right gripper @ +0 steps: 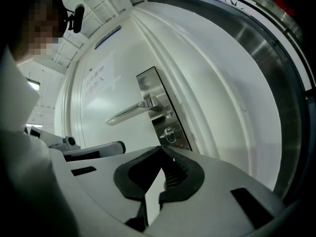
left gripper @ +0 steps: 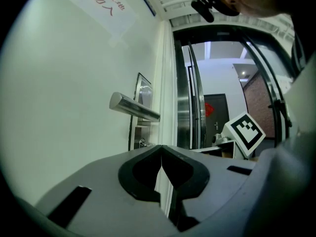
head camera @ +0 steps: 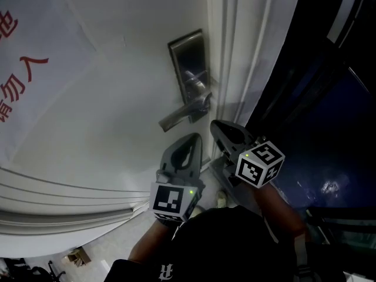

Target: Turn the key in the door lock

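Left hand-held gripper (head camera: 194, 138) first: its jaws are pressed together at the tips, nothing between them, and its own view shows the tips (left gripper: 161, 147) meeting with only a thin slit of light below. The right hand-held gripper (head camera: 217, 127) sits just beside it, and its jaws are together too, tips (right gripper: 162, 150) meeting and holding nothing. Both point at the door hardware and both are apart from it. The right one's marker cube (head camera: 260, 164) faces up at the camera, and it also shows off to the side in the left gripper view (left gripper: 245, 134). Moving outward, the silver lever handle (head camera: 178, 118) juts from the door just past the two tips, with the right gripper's tip the nearer one. The handle is level in both gripper views (right gripper: 129, 113) (left gripper: 132, 107). It's mounted on a tall metal lock plate (head camera: 189, 69). And there's the key (right gripper: 169, 134), small and shiny, sitting in the plate under the handle; the left gripper view catches it low on the plate as well (left gripper: 142, 142). The door (head camera: 106, 104) itself is white, with a white notice (head camera: 23, 57) in red characters off to the left, and the pale door frame (head camera: 235, 51) runs along the plate's right edge.
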Demonstrator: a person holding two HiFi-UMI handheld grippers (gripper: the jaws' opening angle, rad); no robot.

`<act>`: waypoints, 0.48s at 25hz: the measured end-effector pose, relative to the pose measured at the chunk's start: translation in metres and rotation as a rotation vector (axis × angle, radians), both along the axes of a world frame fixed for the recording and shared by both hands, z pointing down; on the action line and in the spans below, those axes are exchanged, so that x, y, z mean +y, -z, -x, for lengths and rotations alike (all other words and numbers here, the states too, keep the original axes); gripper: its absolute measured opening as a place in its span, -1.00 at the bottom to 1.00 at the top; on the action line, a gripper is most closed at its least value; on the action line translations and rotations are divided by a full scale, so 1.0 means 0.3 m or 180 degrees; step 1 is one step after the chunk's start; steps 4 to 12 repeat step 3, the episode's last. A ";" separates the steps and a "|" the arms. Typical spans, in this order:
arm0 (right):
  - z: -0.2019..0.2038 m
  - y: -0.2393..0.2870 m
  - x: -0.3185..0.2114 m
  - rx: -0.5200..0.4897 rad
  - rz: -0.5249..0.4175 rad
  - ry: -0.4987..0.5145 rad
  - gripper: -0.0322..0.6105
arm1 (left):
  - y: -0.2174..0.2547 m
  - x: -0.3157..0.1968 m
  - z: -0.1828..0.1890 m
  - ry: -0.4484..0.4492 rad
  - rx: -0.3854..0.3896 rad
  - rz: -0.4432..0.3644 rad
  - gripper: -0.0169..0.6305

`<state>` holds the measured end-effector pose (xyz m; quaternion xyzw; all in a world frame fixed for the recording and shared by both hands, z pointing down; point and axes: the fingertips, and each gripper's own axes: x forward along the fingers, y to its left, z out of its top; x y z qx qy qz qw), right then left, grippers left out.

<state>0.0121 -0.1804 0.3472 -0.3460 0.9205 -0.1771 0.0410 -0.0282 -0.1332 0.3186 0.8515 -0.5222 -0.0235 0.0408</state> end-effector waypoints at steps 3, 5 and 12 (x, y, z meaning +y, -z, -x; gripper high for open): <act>0.002 0.003 -0.005 0.0038 -0.0017 0.0045 -0.85 | -0.005 -0.007 0.001 0.0033 0.0003 -0.0018 -0.92; 0.002 0.003 -0.005 0.0038 -0.0017 0.0045 -0.85 | -0.005 -0.007 0.001 0.0033 0.0003 -0.0018 -0.92; 0.002 0.003 -0.005 0.0038 -0.0017 0.0045 -0.85 | -0.005 -0.007 0.001 0.0033 0.0003 -0.0018 -0.92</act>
